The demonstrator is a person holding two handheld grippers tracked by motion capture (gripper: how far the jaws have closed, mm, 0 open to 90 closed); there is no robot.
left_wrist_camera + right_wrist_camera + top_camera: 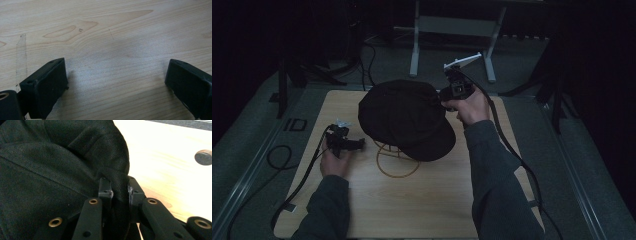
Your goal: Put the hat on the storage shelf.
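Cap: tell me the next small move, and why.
Probably lower the cap onto the wire stand. The right gripper pinches its fabric edge, it hangs over the stand, and the left gripper rests open over bare table.

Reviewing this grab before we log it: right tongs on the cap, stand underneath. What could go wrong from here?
1. The right tongs pinch only a thin fold at the black cap's edge; the fabric could slip out.
2. The cap covers the wire stand, so dragging it might tip the stand.
3. The left tongs are open over bare table, not steadying anything.
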